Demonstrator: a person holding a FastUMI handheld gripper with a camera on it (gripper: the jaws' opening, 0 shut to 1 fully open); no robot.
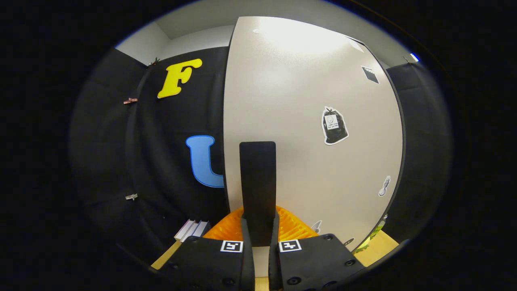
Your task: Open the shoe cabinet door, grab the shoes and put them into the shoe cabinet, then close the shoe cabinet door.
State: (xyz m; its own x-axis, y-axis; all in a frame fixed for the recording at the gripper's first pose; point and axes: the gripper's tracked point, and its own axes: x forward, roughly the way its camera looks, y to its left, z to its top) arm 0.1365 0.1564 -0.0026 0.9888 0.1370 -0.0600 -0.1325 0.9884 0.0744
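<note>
Gripper [258, 226] is right up against the shoe cabinet door [307, 121], a pale flat panel with a few stickers [334, 126] on it. A dark upright handle [257, 182] stands on the door near its left edge and runs down into the narrow gap between the two fingers, so the fingers look closed in on its lower end, one on each side; real pad contact is hard to confirm from this angle, but it reads as a pinch on the handle. The door looks flush or close to flush, with no opening visible and the cabinet interior hidden. Shoes cannot be picked out for sure; there is an orange ribbed thing [293, 226] just behind the fingers at the door's foot, identity unclear, and something yellow-green [373, 234] low at the door's right edge, also unclear. The wooden floor or tabletop [379, 246] shows at the bottom right. Judged step: the first one, opening the door, with the grip on the handle taken and the swing not yet made. The next move calls for keeping the pinch and pulling back along an arc about the hinge, likely on the right side, without slipping off the handle.
</note>
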